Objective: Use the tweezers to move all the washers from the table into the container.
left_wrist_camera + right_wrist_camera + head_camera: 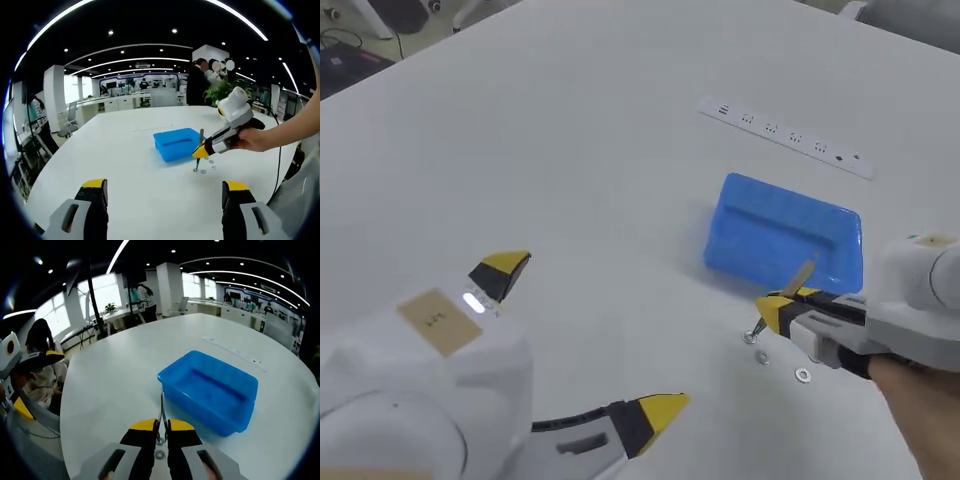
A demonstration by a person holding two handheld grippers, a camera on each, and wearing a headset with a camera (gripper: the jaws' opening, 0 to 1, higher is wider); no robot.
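The blue container (785, 235) sits right of centre on the white table (570, 150). My right gripper (782, 306) is shut on metal tweezers (760, 325), whose tips point down at the table just in front of the container. Three small washers lie there: one washer (750, 338) at the tips, a second (763, 358) and a third (803, 376) nearer me. In the right gripper view the tweezers (161, 412) rise between the shut jaws, with a washer (160, 455) below and the container (210, 390) ahead. My left gripper (582, 338) hangs open and holds nothing, low at the left.
A white power strip (785, 135) lies on the table beyond the container. In the left gripper view the right gripper (202, 150) and the hand holding it sit beside the container (175, 144). People stand and sit in the office behind.
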